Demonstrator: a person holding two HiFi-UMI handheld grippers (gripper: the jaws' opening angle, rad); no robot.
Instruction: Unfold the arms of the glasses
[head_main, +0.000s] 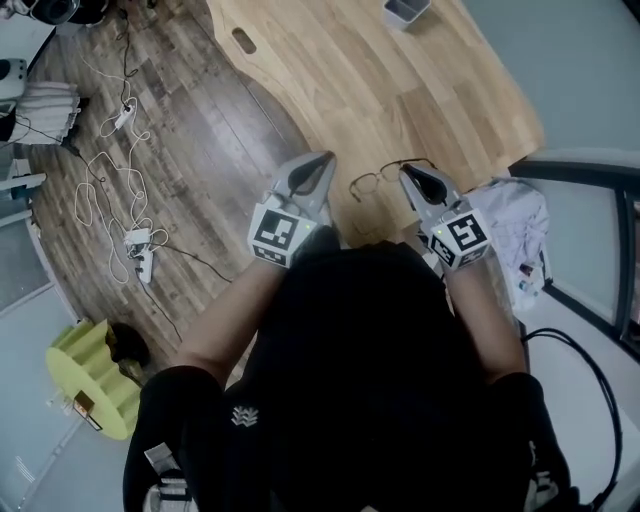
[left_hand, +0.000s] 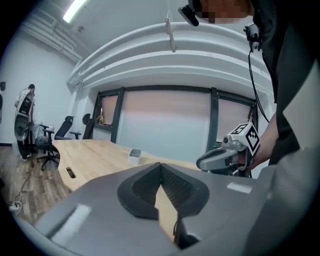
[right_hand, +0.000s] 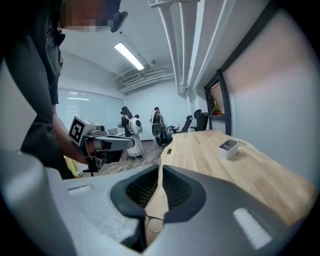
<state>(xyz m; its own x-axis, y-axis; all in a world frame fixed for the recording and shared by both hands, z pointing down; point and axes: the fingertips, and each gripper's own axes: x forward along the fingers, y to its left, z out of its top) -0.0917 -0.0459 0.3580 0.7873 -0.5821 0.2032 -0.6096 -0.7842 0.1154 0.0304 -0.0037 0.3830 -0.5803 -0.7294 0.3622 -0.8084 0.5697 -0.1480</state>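
No words or numbers can be read. Black-and-white square code markers are shown on the cube (head_main: 275, 233) of the left gripper (head_main: 320, 162) and on that of the right gripper (head_main: 408, 174). A small white emblem (head_main: 240, 415), without legible letters, is seen on the near black top (head_main: 370, 380).

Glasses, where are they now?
In the head view the glasses lie on the wooden table near its edge, between the left gripper and the right gripper, nearer the right.

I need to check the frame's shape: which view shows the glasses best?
The head view: the wire-rimmed glasses show almost whole on the wooden table. The right gripper view shows only one lens below its jaws; the left gripper view shows barely a dark sliver.
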